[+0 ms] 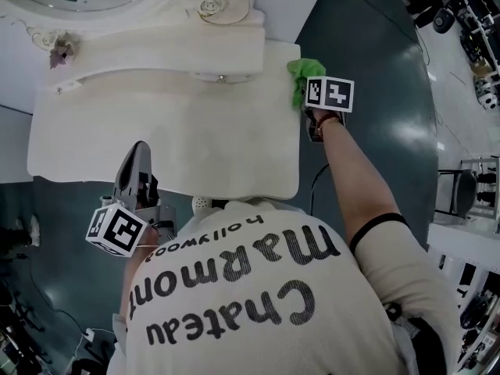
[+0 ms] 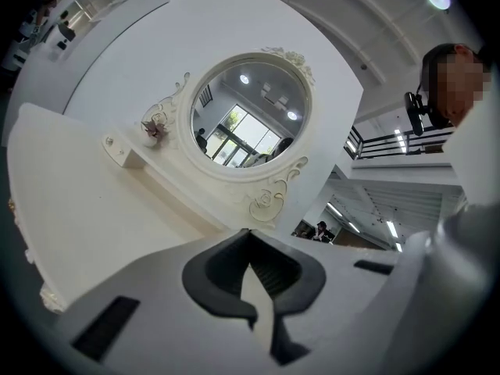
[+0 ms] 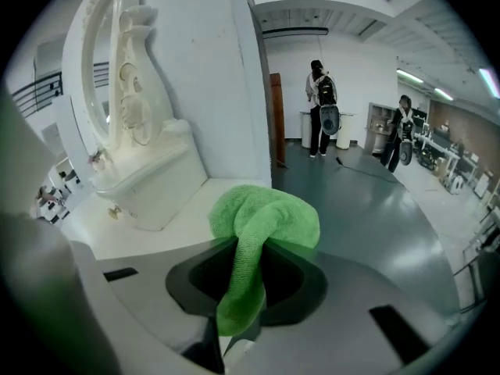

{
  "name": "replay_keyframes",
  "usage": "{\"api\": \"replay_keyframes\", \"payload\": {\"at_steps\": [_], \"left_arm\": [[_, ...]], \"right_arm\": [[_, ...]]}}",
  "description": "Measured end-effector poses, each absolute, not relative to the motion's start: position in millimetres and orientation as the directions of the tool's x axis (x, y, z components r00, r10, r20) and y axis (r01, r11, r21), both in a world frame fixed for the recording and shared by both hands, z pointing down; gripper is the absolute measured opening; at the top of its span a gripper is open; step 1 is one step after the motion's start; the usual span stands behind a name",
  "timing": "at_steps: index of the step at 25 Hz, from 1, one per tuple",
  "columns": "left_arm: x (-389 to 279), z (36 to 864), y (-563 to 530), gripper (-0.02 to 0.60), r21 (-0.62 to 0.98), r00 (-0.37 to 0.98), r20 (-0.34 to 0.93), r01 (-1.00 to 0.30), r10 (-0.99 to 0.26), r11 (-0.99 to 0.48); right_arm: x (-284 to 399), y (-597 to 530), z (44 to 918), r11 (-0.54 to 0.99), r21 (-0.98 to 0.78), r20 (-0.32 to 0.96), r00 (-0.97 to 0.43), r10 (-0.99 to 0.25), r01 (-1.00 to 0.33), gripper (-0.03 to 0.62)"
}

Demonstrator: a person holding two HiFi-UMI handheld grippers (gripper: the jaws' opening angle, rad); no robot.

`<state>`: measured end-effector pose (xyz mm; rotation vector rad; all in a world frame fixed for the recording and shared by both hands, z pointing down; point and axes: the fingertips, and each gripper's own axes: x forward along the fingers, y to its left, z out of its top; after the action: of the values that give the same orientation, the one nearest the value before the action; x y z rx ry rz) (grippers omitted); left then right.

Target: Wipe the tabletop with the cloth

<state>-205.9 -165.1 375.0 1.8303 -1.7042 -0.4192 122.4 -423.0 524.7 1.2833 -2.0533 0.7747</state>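
Your right gripper [image 3: 251,248] has its jaws pinched together on the green cloth [image 3: 269,209]. A strip runs down between them and the rest bunches in a wad just ahead of the tips, at a corner of the white tabletop [image 1: 172,131]; whether it presses on the surface is unclear. Your left gripper [image 2: 250,237] has its jaws closed tip to tip on nothing, with bare tabletop below them and the oval mirror [image 2: 246,116] beyond. You look to be at the wiping step, with most of the surface left. Next, press the wad flat and draw it across toward the left jaws, keeping contact and staying off the edge.
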Motion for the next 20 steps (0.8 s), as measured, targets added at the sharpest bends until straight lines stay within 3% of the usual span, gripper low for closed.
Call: {"api": "replay_keyframes", "payload": {"at_steps": [5,12,20], "left_arm": [[-236.5,370.3,-171.1,0.006,0.609,0.168,0.165,-0.793,-0.972,-0.033],[-269.5,371.2,-178.2,0.006,0.621,0.256,0.154,-0.776,-0.954,-0.108],[-312.1,371.8,-178.6,0.006,0.628,0.3,0.146,-0.765,-0.943,-0.146]], "right_arm": [[102.3,-401.6,501.2,0.393,-0.189,0.699,-0.404,-0.589,-0.9,0.097],[-11.9,-338.4,486.7,0.557,-0.321,0.619,-0.615,-0.488,-0.766,0.097],[-102.6,-298.6,485.6,0.598,-0.372,0.61,-0.672,-0.42,-0.71,0.098]]}}
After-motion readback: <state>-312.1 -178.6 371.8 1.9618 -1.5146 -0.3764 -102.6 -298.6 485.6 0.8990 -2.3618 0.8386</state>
